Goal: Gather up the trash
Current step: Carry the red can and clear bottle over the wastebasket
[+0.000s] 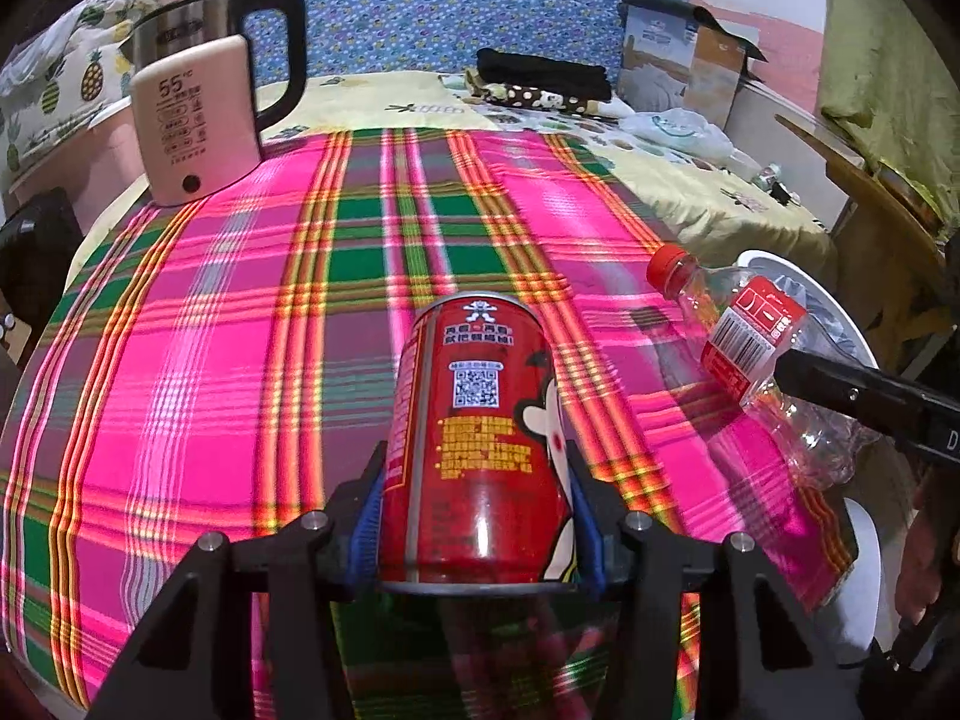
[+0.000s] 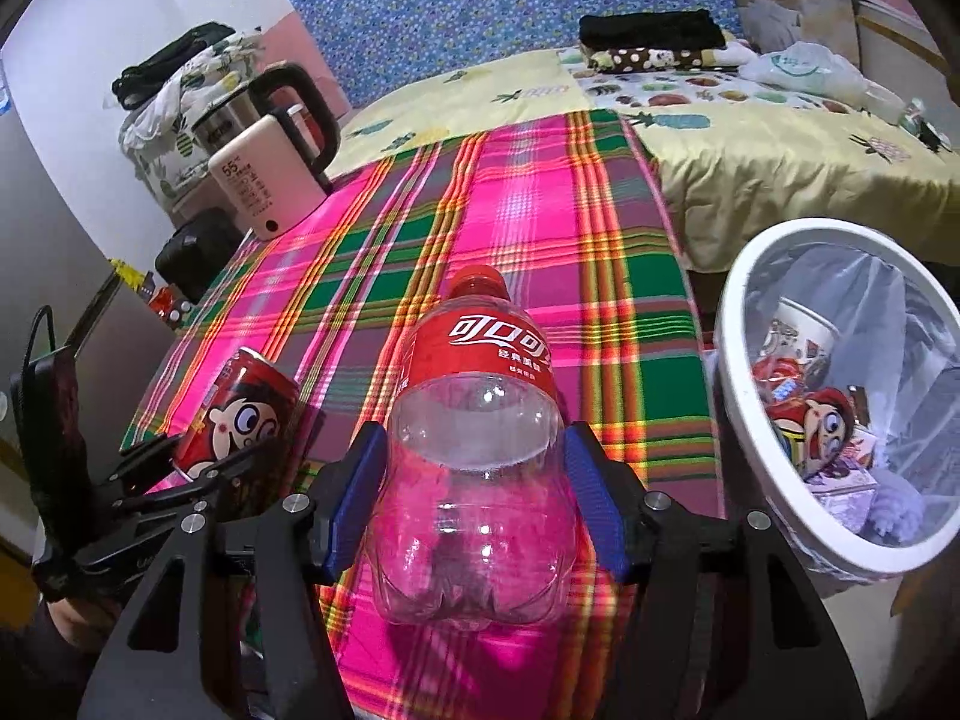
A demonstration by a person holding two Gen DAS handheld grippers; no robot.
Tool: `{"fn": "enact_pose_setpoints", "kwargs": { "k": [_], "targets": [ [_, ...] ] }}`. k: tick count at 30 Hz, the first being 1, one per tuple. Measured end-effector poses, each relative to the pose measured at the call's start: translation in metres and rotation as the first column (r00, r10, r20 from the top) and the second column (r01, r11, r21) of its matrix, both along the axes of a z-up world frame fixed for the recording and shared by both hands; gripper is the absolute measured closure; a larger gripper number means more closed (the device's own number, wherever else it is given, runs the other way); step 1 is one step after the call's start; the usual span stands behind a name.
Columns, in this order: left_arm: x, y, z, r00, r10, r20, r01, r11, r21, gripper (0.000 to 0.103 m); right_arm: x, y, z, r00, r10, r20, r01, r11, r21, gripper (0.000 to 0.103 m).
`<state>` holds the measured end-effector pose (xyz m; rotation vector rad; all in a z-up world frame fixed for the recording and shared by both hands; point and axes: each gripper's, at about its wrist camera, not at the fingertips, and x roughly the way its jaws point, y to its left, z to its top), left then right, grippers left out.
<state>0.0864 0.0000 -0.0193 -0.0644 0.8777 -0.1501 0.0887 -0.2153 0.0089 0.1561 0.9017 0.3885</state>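
A red drink can [image 1: 480,408] with a cartoon face is clamped between the blue pads of my left gripper [image 1: 477,516], held above the pink plaid cloth [image 1: 240,330]. My right gripper [image 2: 477,498] is shut on an empty clear cola bottle [image 2: 480,360] with a red cap and red label, its pads pressing the bottle's lower body. In the left wrist view the bottle [image 1: 744,336] hangs at the right, tilted, cap pointing up-left. The right wrist view shows the can [image 2: 246,414] at the lower left. A white lined trash bin [image 2: 729,360] stands to the right of the table.
A pink-and-steel kettle [image 1: 192,120] stands at the far left corner of the cloth. Beyond the table lies a bed with a yellow fruit-print sheet [image 2: 750,156], folded dark clothes [image 2: 648,30] and a plastic bag [image 2: 804,69]. The bin holds a can, a cup and wrappers.
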Motion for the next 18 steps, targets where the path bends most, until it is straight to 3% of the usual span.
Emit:
{"fn": "enact_pose_setpoints", "kwargs": {
  "k": [8, 18],
  "targets": [
    [0.015, -0.039, 0.013, 0.995, -0.097, 0.030, 0.097, 0.995, 0.001, 0.049, -0.004, -0.026, 0.009, 0.996, -0.077, 0.036, 0.077, 0.997, 0.002, 0.041],
    [0.037, -0.105, 0.026, 0.970, -0.235, 0.066, 0.235, 0.972, -0.001, 0.049, -0.012, -0.076, 0.012, 0.976, -0.208, 0.057, 0.209, 0.978, -0.003, 0.041]
  ]
}}
